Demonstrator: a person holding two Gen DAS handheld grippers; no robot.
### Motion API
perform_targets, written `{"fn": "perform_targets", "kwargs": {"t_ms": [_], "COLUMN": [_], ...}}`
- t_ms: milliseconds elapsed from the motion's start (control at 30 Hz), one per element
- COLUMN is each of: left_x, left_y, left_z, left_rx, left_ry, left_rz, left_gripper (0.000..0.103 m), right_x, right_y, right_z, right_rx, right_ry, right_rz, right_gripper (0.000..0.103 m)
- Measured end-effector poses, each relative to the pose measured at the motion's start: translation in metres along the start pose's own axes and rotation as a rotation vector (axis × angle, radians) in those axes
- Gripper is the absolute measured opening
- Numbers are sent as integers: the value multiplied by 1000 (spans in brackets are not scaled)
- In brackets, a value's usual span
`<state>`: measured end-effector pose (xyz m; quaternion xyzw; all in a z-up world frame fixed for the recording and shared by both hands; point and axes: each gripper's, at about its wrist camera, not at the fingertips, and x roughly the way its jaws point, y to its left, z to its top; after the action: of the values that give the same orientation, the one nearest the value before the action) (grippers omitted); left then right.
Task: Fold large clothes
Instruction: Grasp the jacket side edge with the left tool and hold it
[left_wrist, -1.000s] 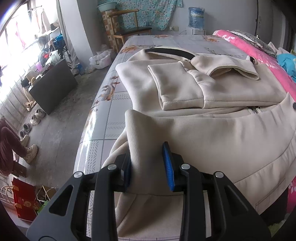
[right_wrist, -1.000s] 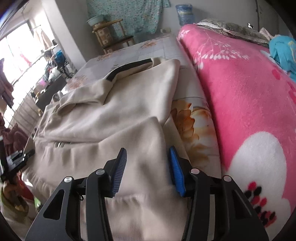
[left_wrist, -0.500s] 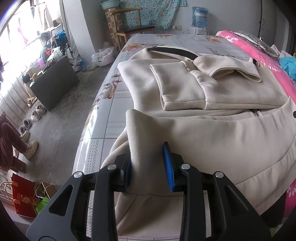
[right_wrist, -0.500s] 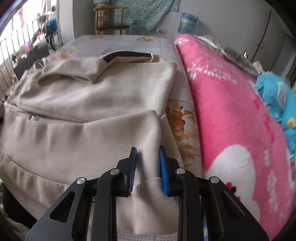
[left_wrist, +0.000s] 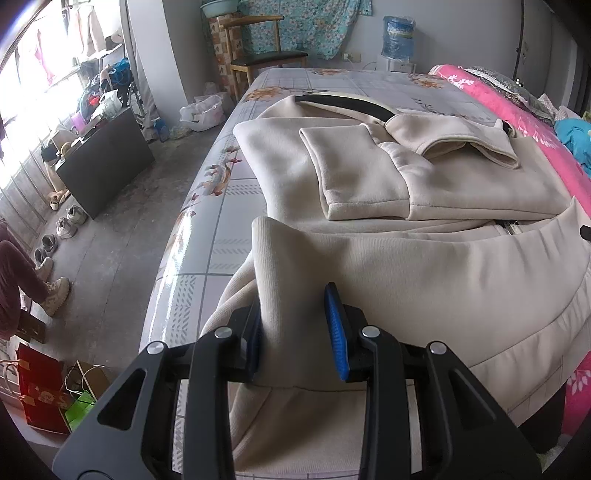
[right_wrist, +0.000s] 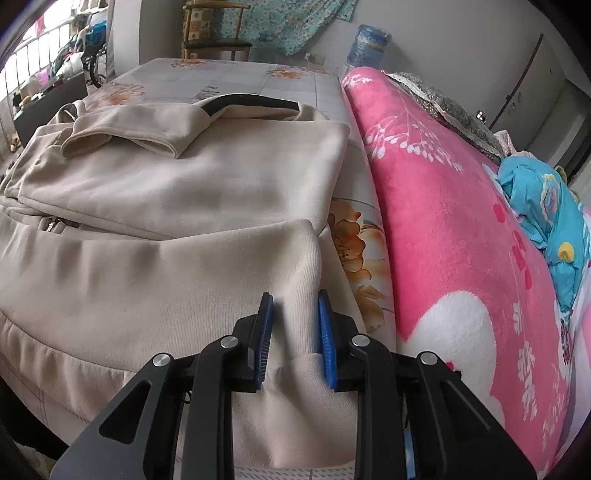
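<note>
Left wrist view: the left gripper holds a raised fold of the beige jacket's hem; its left pad presses the cloth, while a gap shows beside the right pad. The jacket lies spread on the bed, sleeves folded across its chest.

Right wrist view: the right gripper is clamped on the hem's other corner, beside the pink blanket. The cloth's lower edge is cut off below both grippers.
</note>
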<state>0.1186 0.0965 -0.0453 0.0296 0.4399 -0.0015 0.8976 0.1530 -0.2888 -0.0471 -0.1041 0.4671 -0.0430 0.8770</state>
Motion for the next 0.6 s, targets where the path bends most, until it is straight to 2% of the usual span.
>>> {"fn": "perform_targets", "kwargs": {"t_ms": [600], "left_x": [0], "left_y": [0], "left_z": [0], "left_rx": [4], "left_ry": [-3], "left_rz": [5], "left_gripper": [30], "right_x": [2], "right_y": [0], "right_z": [1], "right_rx": [4], "right_ry": [4], "right_rz": [-6], "right_gripper": [24]}}
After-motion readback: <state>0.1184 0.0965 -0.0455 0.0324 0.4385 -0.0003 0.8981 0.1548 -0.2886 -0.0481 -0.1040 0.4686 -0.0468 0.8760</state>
